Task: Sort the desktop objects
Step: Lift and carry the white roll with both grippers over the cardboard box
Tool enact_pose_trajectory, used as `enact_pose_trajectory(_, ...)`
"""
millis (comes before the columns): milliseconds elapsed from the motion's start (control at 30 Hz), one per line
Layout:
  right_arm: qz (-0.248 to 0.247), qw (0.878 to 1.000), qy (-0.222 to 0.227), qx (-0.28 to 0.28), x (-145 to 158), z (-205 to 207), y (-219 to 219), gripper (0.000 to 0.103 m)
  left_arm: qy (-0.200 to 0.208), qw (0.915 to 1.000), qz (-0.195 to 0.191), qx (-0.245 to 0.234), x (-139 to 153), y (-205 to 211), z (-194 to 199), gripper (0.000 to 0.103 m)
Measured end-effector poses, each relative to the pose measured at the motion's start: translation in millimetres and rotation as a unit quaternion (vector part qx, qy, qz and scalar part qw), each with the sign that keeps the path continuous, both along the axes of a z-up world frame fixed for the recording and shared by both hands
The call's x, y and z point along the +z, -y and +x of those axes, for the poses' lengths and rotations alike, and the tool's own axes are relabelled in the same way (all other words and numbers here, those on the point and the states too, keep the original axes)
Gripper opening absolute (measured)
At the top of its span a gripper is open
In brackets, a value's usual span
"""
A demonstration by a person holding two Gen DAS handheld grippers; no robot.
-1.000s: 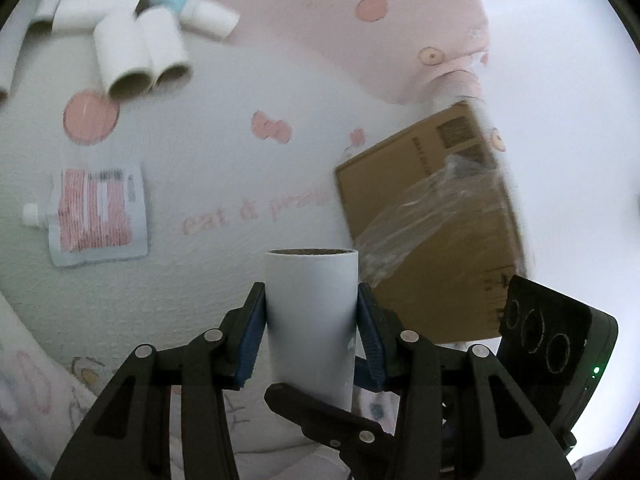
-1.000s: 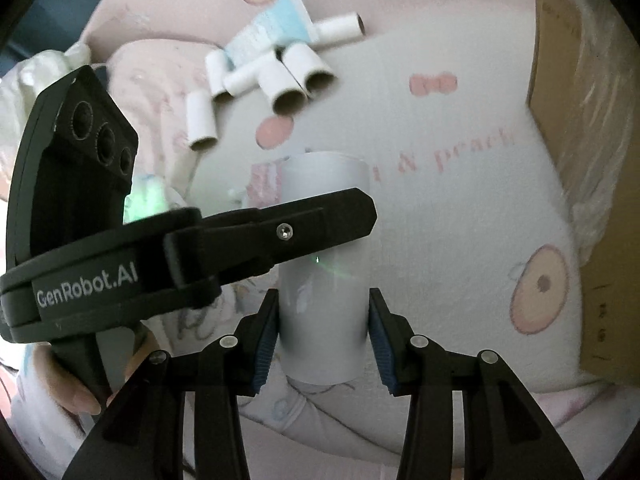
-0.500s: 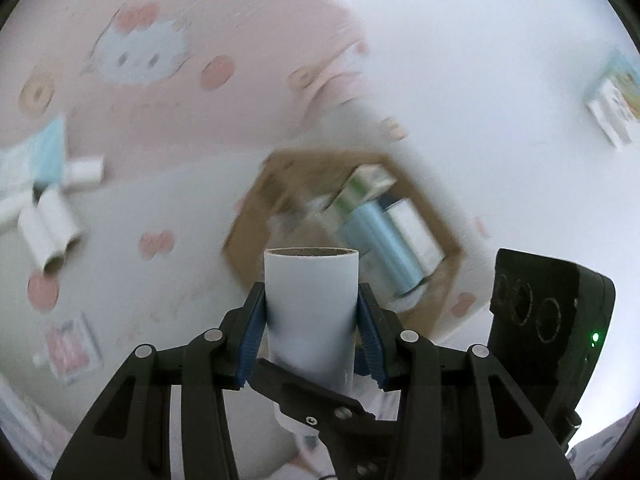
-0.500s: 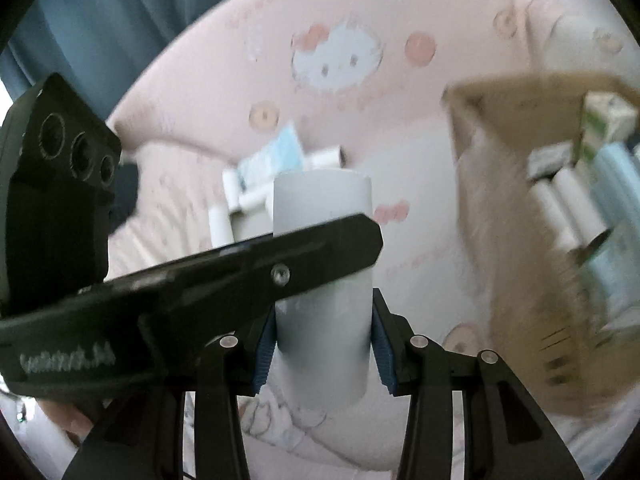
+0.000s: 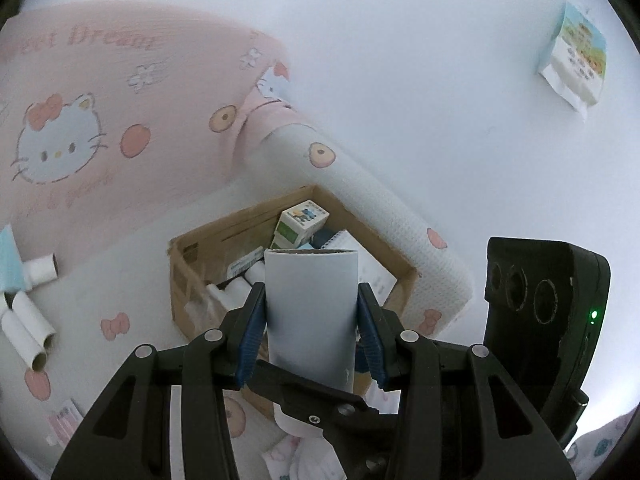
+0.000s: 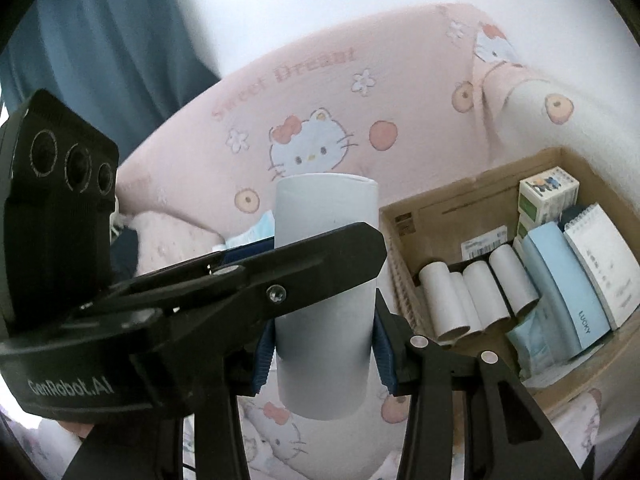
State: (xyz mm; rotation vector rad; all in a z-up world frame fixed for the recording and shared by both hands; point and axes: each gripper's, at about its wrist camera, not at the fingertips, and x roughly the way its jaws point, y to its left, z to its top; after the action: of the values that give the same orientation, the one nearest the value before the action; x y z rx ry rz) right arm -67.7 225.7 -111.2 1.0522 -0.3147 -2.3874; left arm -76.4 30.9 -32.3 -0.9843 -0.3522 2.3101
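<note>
Both tools grip one white paper tube (image 5: 310, 312), upright, held above and just short of the open cardboard box (image 6: 436, 216). Left tool (image 5: 311, 336) and right tool (image 6: 325, 344) are each part-closed, blue pads pressed on the tube's sides. Inside the box: more tubes (image 6: 476, 292), a blue case (image 6: 560, 284), a notepad (image 6: 600, 260).

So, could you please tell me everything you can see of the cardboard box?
The cardboard box is open-topped plain brown card with a barcode label on an inner wall. It sits on the pink-and-white printed bedding, holding white tubes, a pale blue case, a spiral notepad and a small carton. No gripper touches it.
</note>
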Motion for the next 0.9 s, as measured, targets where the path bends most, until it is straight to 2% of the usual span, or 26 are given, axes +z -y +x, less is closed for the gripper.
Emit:
enact_pose_trajectory(233, -0.019, 1.000, 0.002, -0.009, 13.0, -21.3, -27.8, 0.040, -0.009, 0.9997, -0.014, -0.016, 17.9, -26.9, -20.5, 0.048)
enact_pose_trajectory(400, -0.042, 0.999, 0.003, -0.026, 22.1, -32.7, -54.0, 0.040, -0.011, 0.9987, -0.020, -0.046, 25.1, -50.7, -38.8, 0.048)
enact_pose_trajectory(633, -0.033, 0.998, 0.008, -0.057, 24.7, -44.3, -76.3, 0.040, 0.012, 0.9981, -0.030, -0.052, 20.4, -73.5, -59.3, 0.048)
enact_pose_trajectory(733, -0.033, 0.998, 0.013, -0.059, 22.0, -49.9, -83.1, 0.040, 0.028, 0.9979, -0.030, -0.051, 14.2, -81.3, -67.6, 0.048)
enact_pose_trajectory(900, -0.031, 0.997, 0.038, -0.053, 11.3, -65.2, -91.4, 0.040, 0.037, 0.9970, -0.053, -0.043, 3.1, -95.2, -81.7, 0.048)
